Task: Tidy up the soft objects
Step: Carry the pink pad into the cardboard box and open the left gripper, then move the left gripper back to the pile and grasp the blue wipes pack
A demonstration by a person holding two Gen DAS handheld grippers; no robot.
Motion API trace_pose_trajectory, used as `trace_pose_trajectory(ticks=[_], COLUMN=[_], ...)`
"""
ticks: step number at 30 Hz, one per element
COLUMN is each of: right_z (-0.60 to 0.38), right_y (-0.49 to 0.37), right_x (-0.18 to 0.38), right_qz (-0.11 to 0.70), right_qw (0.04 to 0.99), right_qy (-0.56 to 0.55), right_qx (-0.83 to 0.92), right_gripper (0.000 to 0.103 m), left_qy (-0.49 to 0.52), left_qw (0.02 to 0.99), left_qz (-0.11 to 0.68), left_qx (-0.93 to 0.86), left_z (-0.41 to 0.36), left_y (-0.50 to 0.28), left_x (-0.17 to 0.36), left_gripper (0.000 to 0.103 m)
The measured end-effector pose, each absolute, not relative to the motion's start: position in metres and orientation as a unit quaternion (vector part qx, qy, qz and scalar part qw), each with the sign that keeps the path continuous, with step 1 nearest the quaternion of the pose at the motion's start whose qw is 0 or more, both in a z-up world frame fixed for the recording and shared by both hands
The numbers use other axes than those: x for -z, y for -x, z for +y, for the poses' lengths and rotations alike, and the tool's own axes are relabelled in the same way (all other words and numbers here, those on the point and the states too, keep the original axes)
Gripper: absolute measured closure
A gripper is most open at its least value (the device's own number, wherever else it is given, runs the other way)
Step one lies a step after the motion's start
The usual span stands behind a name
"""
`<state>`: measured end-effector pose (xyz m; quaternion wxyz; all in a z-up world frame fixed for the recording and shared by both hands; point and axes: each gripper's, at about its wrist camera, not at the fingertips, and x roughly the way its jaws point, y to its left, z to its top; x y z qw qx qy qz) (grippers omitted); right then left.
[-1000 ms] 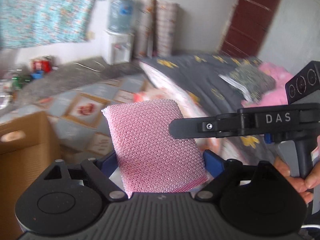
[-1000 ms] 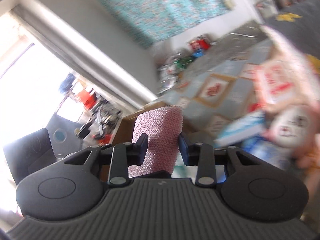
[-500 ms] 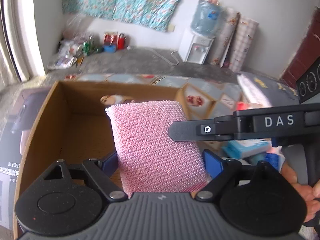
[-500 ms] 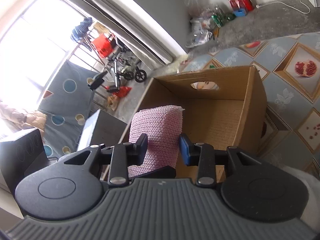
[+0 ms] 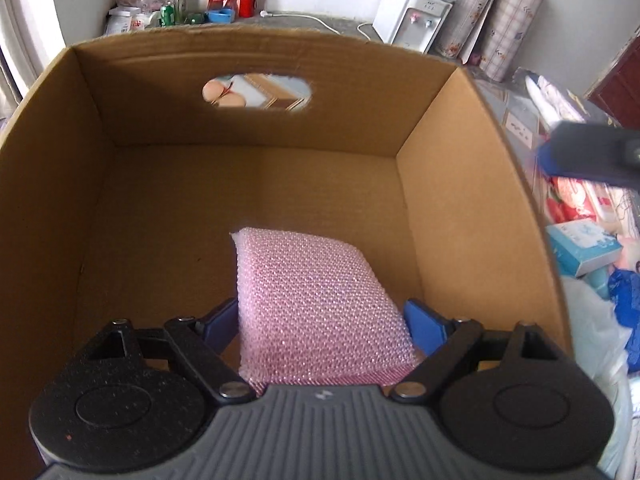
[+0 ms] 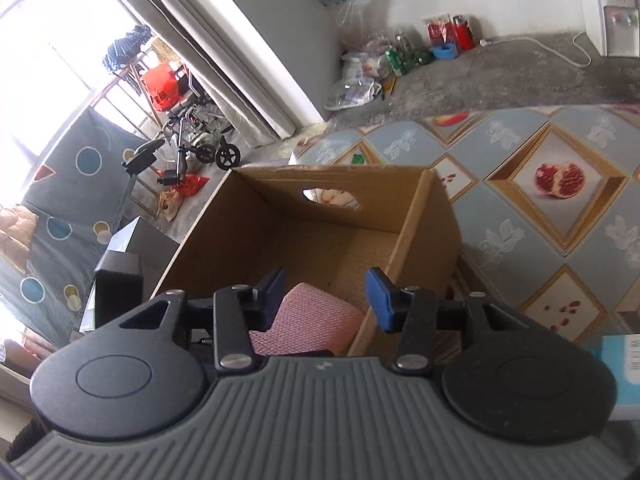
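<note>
Pink sponge [image 5: 320,304] between left claw [image 5: 322,324] pads

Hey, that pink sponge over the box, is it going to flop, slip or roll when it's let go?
The pink sponge probably stays in shape: it stands out unsupported from the left gripper. Its knobbly mesh likely resists slipping. Being flat-sided, it should land flat in the box rather than roll.

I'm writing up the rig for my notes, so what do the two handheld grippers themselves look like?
Both look alike: a grey ribbed body with a small pale mark at its front edge, flanked by two black round discs. Black linkage bars with silver rivets carry blue-padded fingers. See the left gripper and the right gripper. No cables, hands or sleeves show.
</note>
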<state>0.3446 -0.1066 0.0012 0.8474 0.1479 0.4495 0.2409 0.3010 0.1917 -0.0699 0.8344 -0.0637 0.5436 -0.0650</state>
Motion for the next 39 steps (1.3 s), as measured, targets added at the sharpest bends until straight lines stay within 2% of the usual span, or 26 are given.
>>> trace_pose_trajectory(ticks=[9, 11, 12, 13, 16, 26, 32, 34, 39], right_z=[-0.14, -0.144, -0.145, -0.145, -0.15, -0.178, -0.195, -0.199, -0.202], right_y=[-0.314, -0.311, -0.31, -0.309, -0.307, -0.299, -0.297, -0.297, -0.294], right_x=[-0.009, -0.009, -0.008, -0.008, -0.007, -0.003, 0.002, 0.004, 0.007], right_qz=[0.442, 0.443, 0.443, 0.443, 0.442, 0.439, 0.44, 0.44, 0.437], right_qw=[0.852, 0.851, 0.85, 0.85, 0.848, 0.851, 0.852, 0.851, 0.85], right_qy=[-0.153, -0.156, -0.159, -0.161, -0.171, -0.19, -0.199, -0.204, -0.213], right_qx=[-0.236, -0.236, -0.236, -0.236, -0.236, -0.217, -0.201, -0.199, -0.203], right_gripper=[0.054, 0.054, 0.054, 0.054, 0.054, 0.053, 0.05, 0.048, 0.047], left_qy=[0.016, -0.003, -0.014, -0.027, -0.056, -0.041, -0.014, -0.008, 0.011], left_qw=[0.808, 0.792, 0.783, 0.783, 0.789, 0.82, 0.842, 0.844, 0.849], left_qz=[0.583, 0.606, 0.618, 0.619, 0.61, 0.57, 0.539, 0.536, 0.528], left_qx=[0.079, 0.074, 0.068, 0.062, 0.053, 0.028, 0.015, 0.01, 0.002], left_z=[0.185, 0.179, 0.174, 0.17, 0.159, 0.139, 0.145, 0.148, 0.155], left_y=[-0.283, -0.284, -0.284, -0.284, -0.285, -0.334, -0.351, -0.351, -0.349], left_x=[0.077, 0.088, 0.094, 0.096, 0.095, 0.087, 0.076, 0.072, 0.062], left_gripper=[0.009, 0.01, 0.016, 0.016, 0.02, 0.022, 0.016, 0.01, 0.009])
